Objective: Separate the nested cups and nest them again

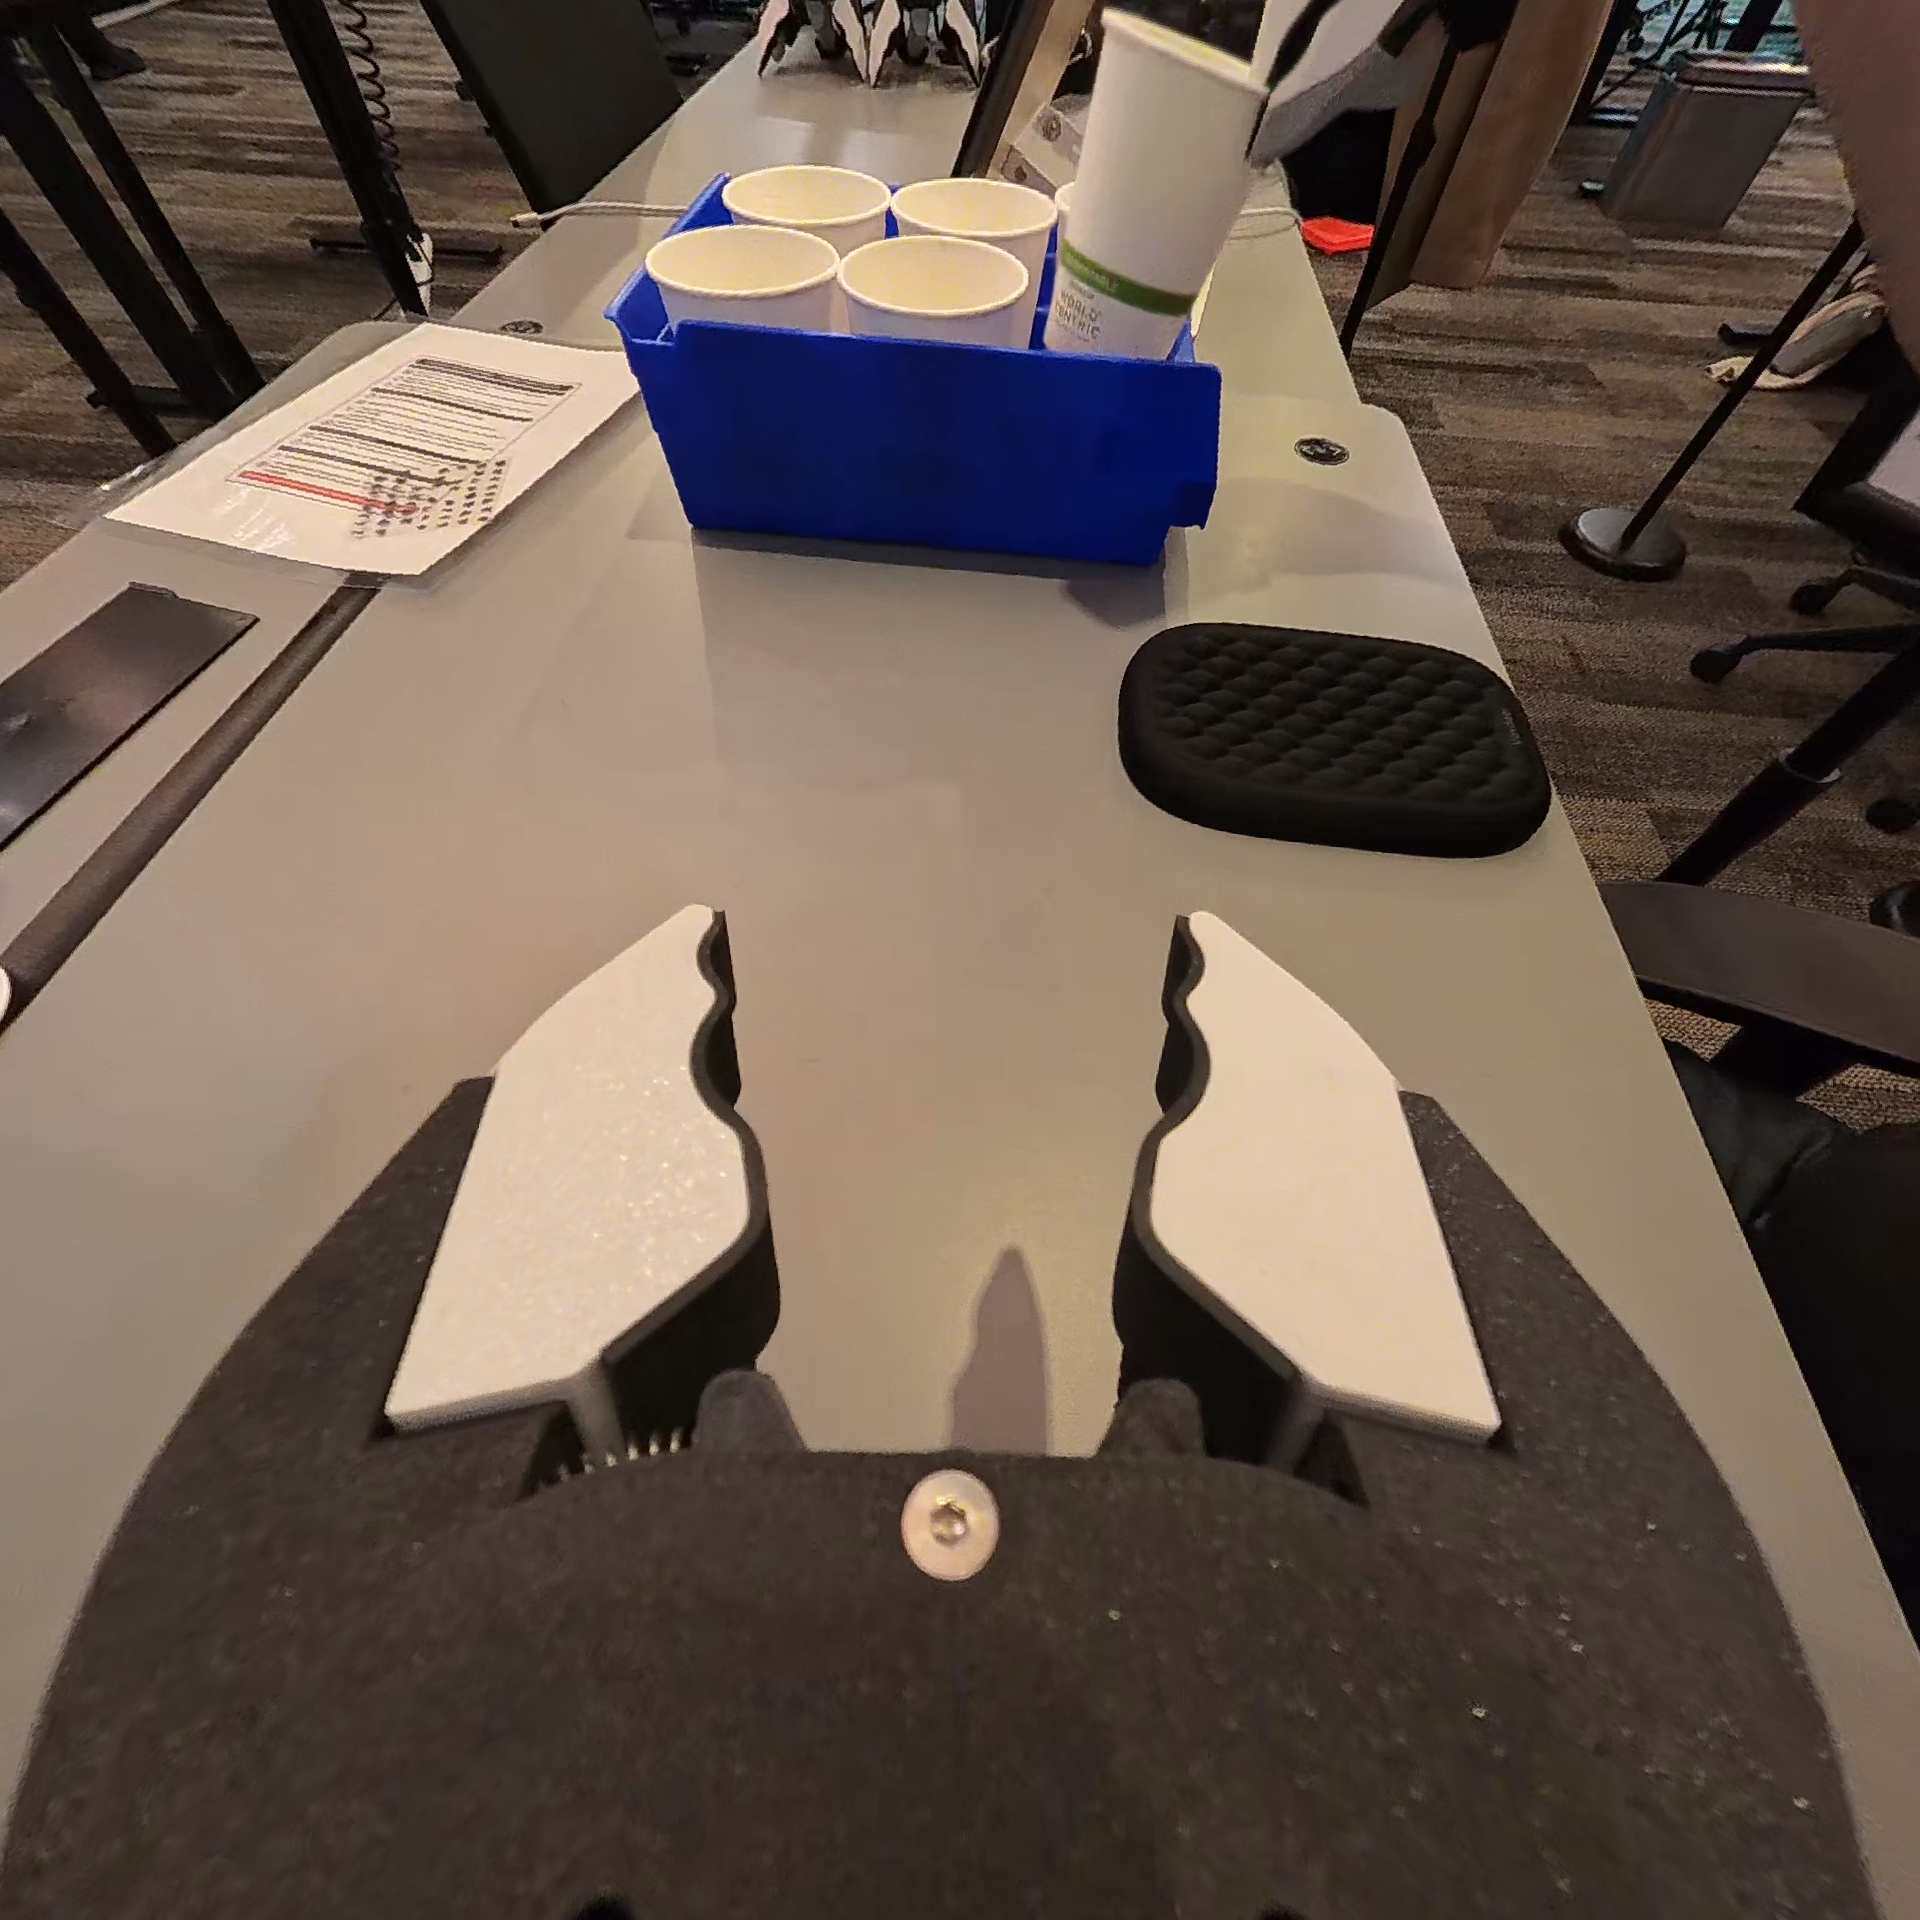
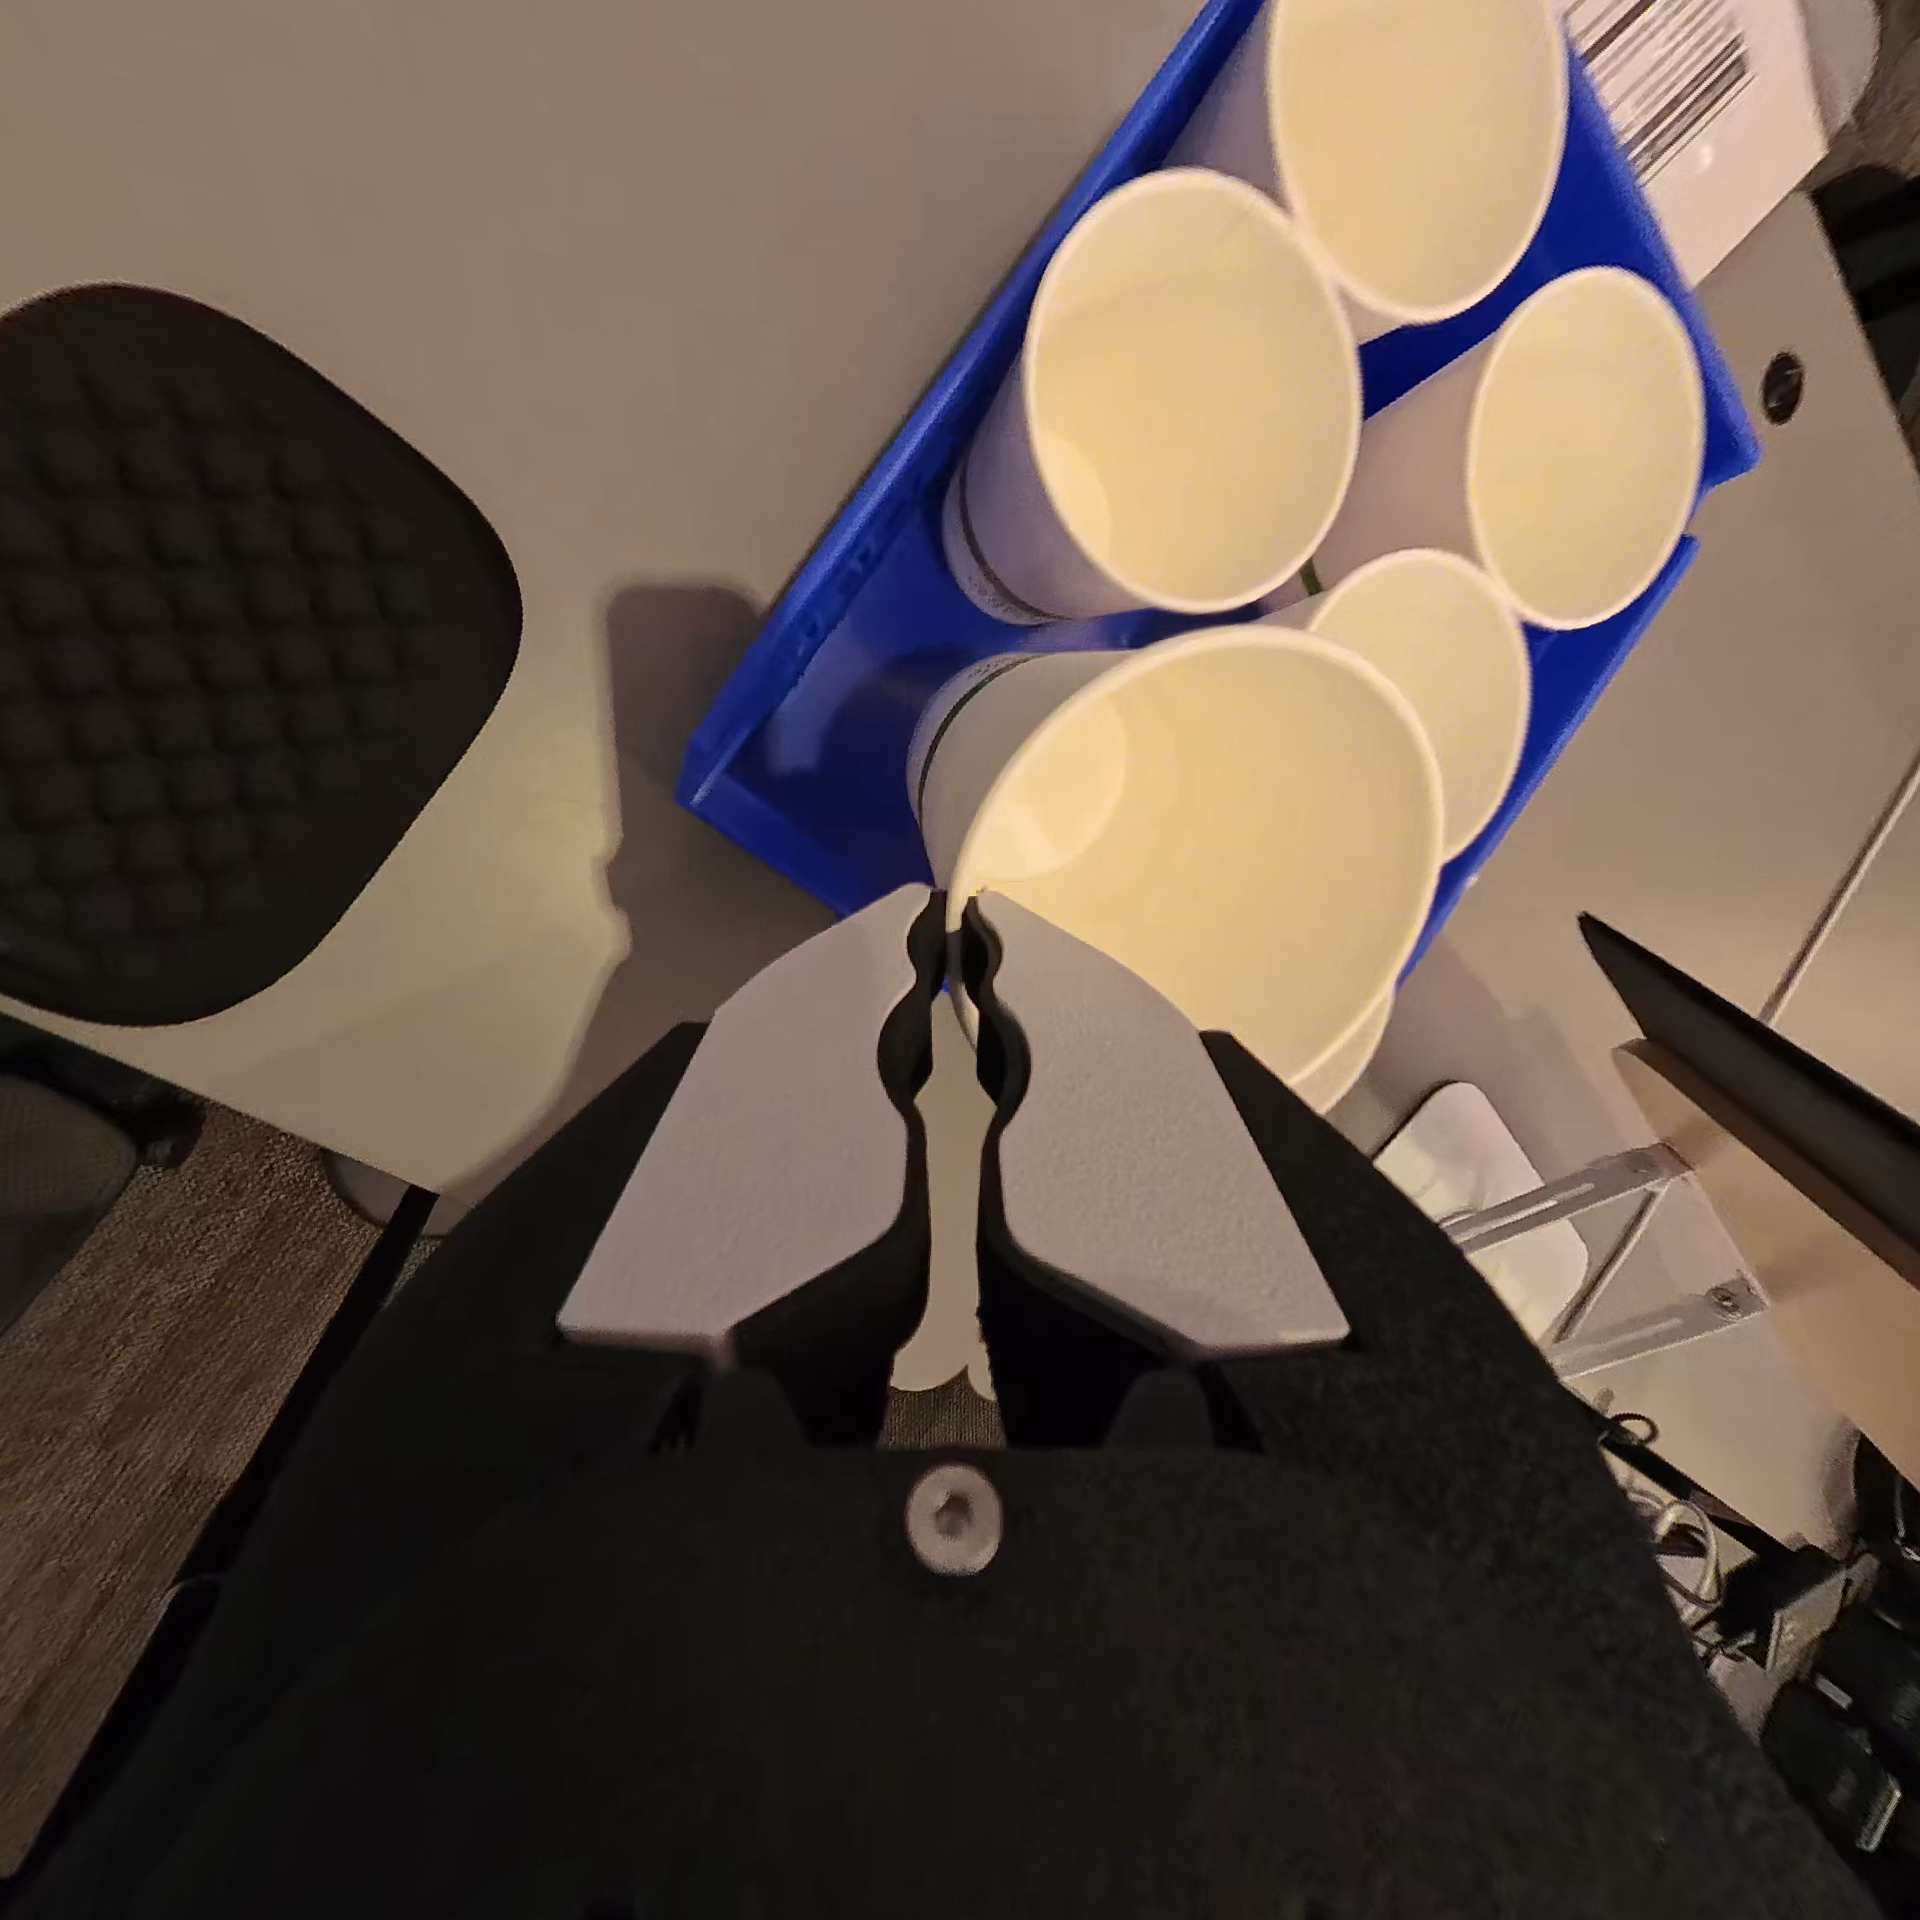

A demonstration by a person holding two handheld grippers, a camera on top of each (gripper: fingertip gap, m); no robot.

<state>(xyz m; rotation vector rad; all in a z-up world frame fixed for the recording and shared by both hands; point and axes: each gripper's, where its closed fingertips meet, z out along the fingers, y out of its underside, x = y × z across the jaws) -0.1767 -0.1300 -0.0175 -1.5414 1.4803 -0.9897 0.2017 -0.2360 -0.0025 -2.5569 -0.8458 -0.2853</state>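
Nearest me, my left gripper [image 1: 951, 1023] hangs low over the bare grey table [image 1: 883, 748], its fingers spread wide with nothing between them. Just ahead and to its right lies a black quilted pad [image 1: 1333, 738]; off to the left sits a laminated sheet [image 1: 364, 442]. Farther on stands the blue bin [image 1: 914, 447], with open white cups [image 1: 743, 272] upright inside it, mouths up.

My right gripper [image 2: 954, 914] is pinched together on the rim of the lifted cup [image 2: 1205, 831], one finger inside the lip and one outside. In the left wrist view that lifted cup [image 1: 1148, 197] rises above the bin's far right corner, its long axis close to vertical but tilted, mouth up and leaning right toward my tongs, base down toward the bin. A green band circles its lower part. From the right wrist view the mouth faces the camera, the cup stretching away from my fingertips toward the bin [image 2: 831, 665] below. Another rim [image 2: 1351, 1049] peeks out under it; I cannot tell whether they touch.
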